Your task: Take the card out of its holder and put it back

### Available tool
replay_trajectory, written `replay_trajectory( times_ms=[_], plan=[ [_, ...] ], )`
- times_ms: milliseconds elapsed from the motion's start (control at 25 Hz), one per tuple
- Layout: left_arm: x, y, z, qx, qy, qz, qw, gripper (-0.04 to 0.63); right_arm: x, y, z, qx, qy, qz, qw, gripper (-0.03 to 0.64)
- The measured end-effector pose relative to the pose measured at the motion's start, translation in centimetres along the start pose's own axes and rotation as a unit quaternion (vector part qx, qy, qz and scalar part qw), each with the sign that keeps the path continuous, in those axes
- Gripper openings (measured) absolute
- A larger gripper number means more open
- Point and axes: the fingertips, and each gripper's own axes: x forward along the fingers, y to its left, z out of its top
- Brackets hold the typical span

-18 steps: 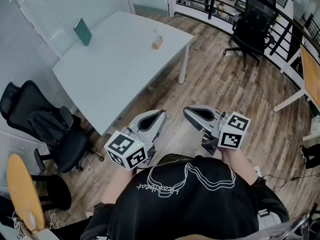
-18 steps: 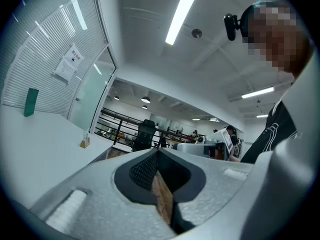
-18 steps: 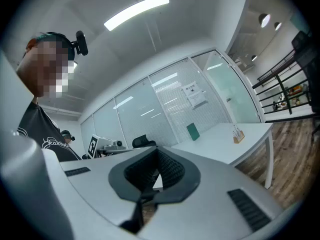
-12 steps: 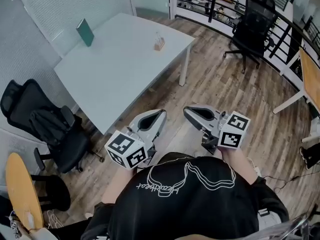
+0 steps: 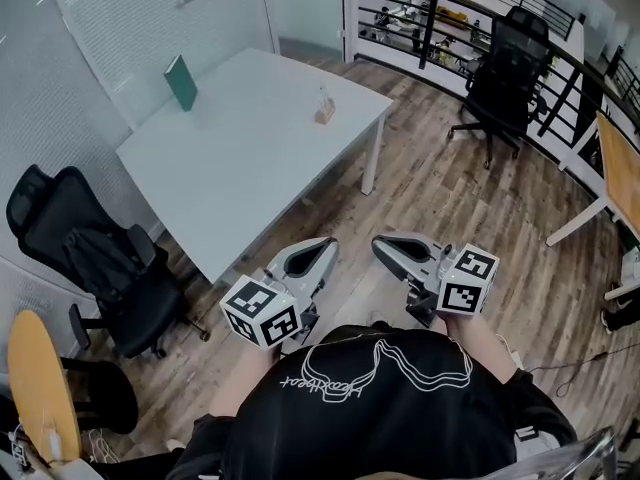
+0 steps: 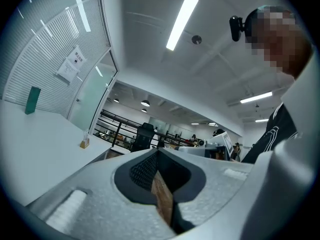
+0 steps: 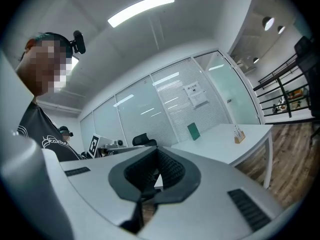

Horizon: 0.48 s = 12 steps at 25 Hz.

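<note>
A small wooden card holder [image 5: 323, 109] with a clear card upright in it stands near the far right edge of the white table [image 5: 240, 158]. It also shows small in the left gripper view as the holder [image 6: 84, 143] and in the right gripper view as the holder [image 7: 239, 135]. My left gripper [image 5: 325, 244] and right gripper [image 5: 379, 246] are held close to my body over the wooden floor, well short of the table. Both are shut with nothing between their jaws, as seen on the left gripper [image 6: 157, 152] and the right gripper [image 7: 157, 150].
A green book-like object [image 5: 181, 81] stands at the table's far left. One black office chair [image 5: 95, 263] sits left of the table, another black chair [image 5: 505, 68] at the far right. A railing [image 5: 440, 18] runs behind, and a wooden desk [image 5: 622, 163] is at the right edge.
The head view has shifted, so the table and holder sit lower and a little to the right in the frame. Both grippers stay shut near my body.
</note>
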Motion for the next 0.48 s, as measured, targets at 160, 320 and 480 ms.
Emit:
replay_trajectory(
  times_ms=[160, 320, 480],
  plan=[
    [1.4, 0.4, -0.5, -0.004, 0.008, -0.001, 1.0, 0.012, -0.5, -1.7, 0.1, 0.012, -0.006, -0.004, 1.0, 0.006],
    [3.6, 1.5, -0.9, -0.004, 0.019, 0.009, 0.9998, 0.012, -0.5, -4.3, 0.4, 0.026, -0.011, 0.005, 1.0, 0.006],
    [6.4, 3.6, -1.0, -0.005, 0.027, 0.021, 0.9994, 0.012, 0.3, -7.9, 1.2, 0.038, -0.014, 0.018, 0.999, 0.006]
  ],
)
